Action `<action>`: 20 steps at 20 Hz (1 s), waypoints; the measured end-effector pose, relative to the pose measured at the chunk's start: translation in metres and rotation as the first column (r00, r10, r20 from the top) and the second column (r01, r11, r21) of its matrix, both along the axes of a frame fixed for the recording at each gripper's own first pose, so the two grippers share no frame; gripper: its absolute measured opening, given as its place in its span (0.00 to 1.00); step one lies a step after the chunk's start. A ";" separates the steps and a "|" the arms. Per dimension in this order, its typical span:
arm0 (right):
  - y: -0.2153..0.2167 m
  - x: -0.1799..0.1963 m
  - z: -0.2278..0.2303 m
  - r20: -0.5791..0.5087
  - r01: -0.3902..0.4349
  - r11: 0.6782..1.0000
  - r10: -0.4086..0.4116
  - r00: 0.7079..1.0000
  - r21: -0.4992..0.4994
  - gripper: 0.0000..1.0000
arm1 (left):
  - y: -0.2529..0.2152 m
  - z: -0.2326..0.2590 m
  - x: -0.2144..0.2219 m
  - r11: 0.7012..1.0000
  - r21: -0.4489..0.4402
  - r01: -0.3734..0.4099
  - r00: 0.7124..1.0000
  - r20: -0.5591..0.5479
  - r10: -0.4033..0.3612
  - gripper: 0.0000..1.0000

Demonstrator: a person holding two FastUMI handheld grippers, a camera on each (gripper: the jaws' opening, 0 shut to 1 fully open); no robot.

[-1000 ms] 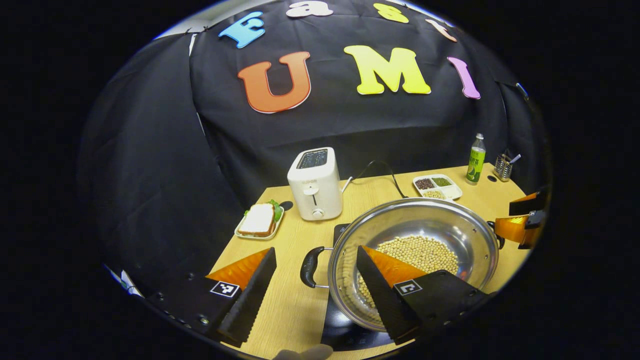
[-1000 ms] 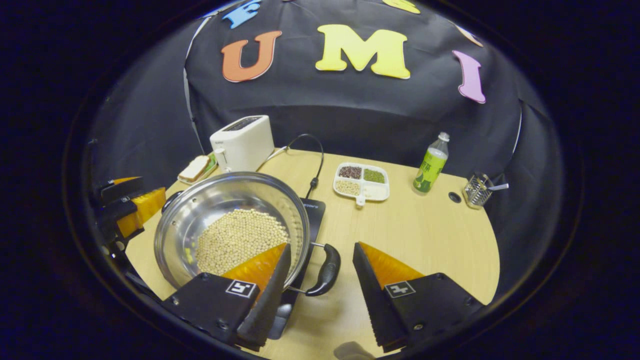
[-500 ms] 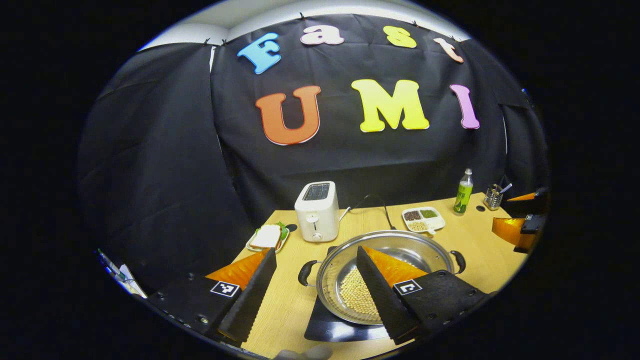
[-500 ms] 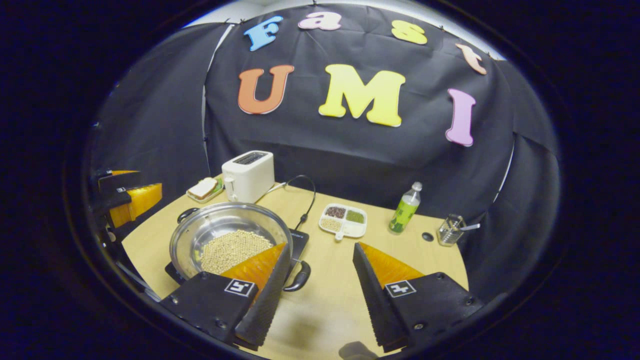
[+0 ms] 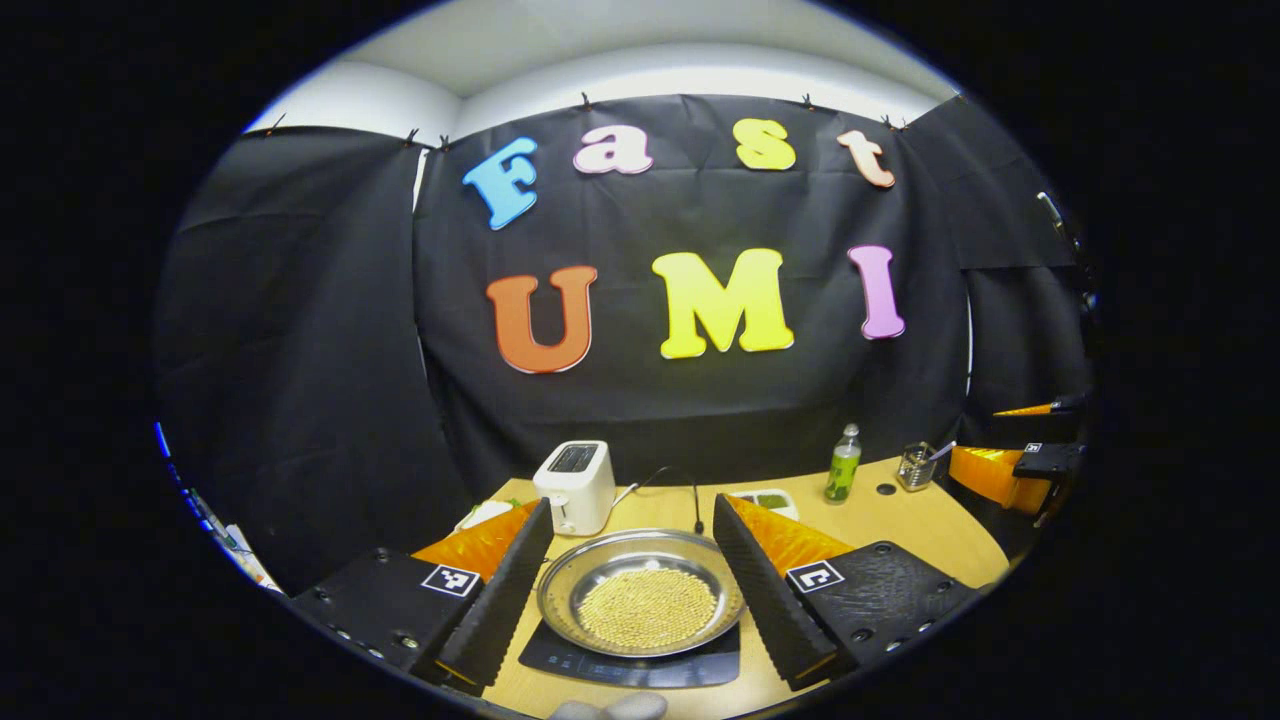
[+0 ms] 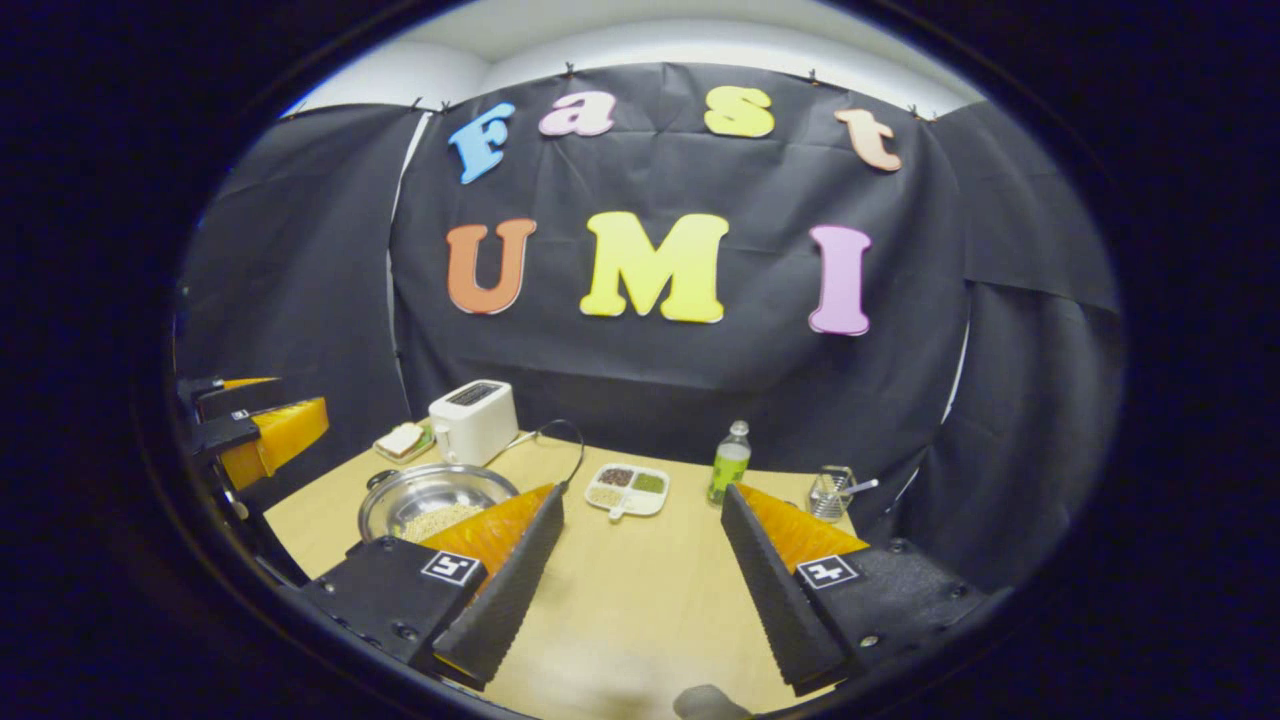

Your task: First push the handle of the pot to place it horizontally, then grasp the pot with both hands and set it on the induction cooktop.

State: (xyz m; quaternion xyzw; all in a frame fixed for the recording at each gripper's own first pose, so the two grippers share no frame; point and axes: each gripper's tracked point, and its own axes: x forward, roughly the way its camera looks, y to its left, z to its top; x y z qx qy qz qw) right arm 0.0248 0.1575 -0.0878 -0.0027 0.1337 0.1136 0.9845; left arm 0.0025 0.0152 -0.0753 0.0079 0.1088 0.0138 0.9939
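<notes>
The pot point(image 5: 640, 590) full of little beans sits on the black induction cooktop point(image 5: 630, 662), on the counter point(image 6: 640, 590). Just behind the pot stands a white toaster point(image 5: 575, 486). A green bottle point(image 5: 843, 463) is farther behind the pot, off to one side. The left tongs point(image 5: 632, 585) are wide open and hold nothing. The right tongs point(image 6: 640, 590) are wide open too, with nothing in them, beside the pot.

- Your left gripper point(image 5: 632, 503) carries a square black-and-white coded tag point(image 5: 448, 579) on each finger base.
- Your right gripper point(image 6: 642, 491) carries the same.
- The print on the clear plastic bottle with a green label point(image 6: 730, 462) is too small to read.
</notes>
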 end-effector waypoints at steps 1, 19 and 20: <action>-0.017 -0.003 0.010 0.013 0.010 1.000 -0.011 1.000 0.018 1.00 | -0.013 0.011 -0.003 1.000 -0.012 0.010 1.000 0.014 -0.010 0.96; -0.210 -0.040 0.100 0.194 0.144 0.980 -0.170 0.966 0.140 1.00 | -0.151 0.113 -0.030 0.992 -0.075 0.104 0.981 0.169 -0.091 0.95; -0.213 -0.039 0.101 0.194 0.147 0.979 -0.173 0.965 0.143 1.00 | -0.151 0.113 -0.031 0.992 -0.074 0.103 0.982 0.164 -0.089 0.95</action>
